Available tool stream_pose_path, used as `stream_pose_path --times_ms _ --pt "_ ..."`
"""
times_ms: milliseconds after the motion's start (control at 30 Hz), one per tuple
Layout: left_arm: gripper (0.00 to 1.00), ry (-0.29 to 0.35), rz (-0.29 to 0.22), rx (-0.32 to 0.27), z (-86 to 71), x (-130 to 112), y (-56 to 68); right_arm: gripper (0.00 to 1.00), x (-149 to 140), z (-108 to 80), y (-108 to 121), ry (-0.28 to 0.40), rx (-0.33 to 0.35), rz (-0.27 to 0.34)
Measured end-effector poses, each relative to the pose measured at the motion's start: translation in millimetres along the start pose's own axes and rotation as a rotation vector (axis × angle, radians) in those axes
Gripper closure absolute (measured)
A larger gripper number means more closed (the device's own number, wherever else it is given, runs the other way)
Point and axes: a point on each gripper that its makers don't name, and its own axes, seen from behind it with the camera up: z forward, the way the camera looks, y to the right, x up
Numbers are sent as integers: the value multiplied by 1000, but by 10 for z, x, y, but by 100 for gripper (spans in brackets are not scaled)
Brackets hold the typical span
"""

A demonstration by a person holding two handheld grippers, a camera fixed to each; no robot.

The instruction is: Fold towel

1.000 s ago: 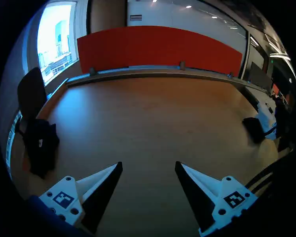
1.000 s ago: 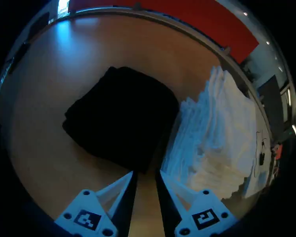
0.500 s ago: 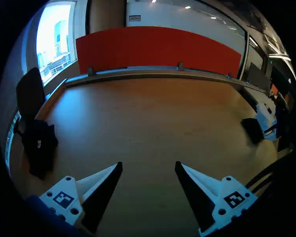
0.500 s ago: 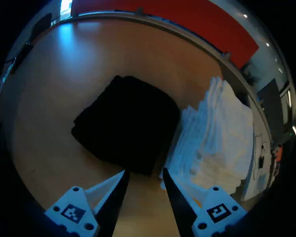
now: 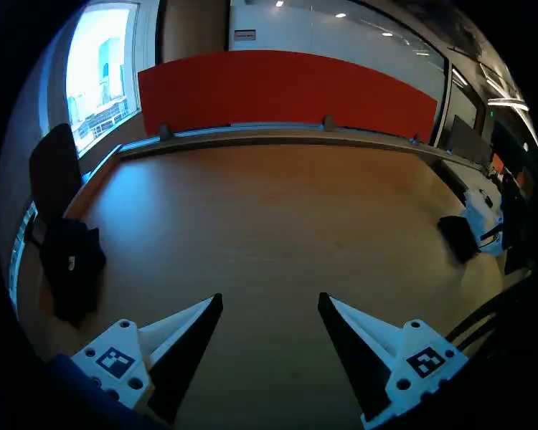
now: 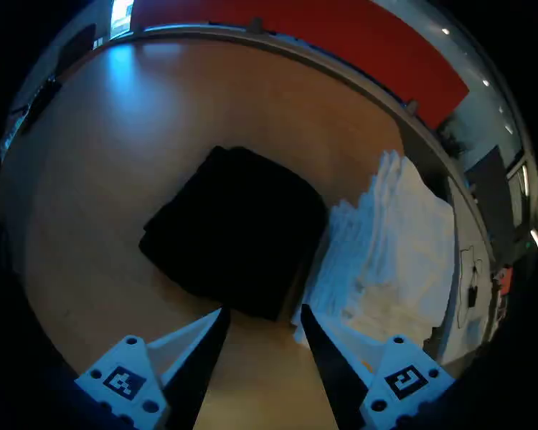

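Above the wooden table (image 6: 118,143), right tool (image 6: 262,308) spread, tilted down toward black towel (image 6: 237,229), left tool (image 5: 269,294) spread, held level.

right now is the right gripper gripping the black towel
No, the right gripper has its fingers spread apart at the near edge of the black towel, not pressing on it.

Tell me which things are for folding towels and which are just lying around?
For the job: black towel, white towels, left gripper, right gripper.
Just there: chair, bag, red screen.
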Motion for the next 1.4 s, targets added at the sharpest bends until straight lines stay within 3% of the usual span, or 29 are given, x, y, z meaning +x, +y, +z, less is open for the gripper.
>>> stream_pose_path --times_ms 467,800,1067,1400 --pt "1 8 -9 1 -41 -7 -89 15 128 -120 -77 38 -11 6" --pt "0 19 -12 -1 -58 40 -137 15 227 -212 -114 76 -25 35" --pt "0 30 -16 -1 -66 91 -171 15 361 -303 -155 136 -34 101" --pt "1 43 -20 5 -71 152 -235 15 567 -436 -178 248 -56 234"
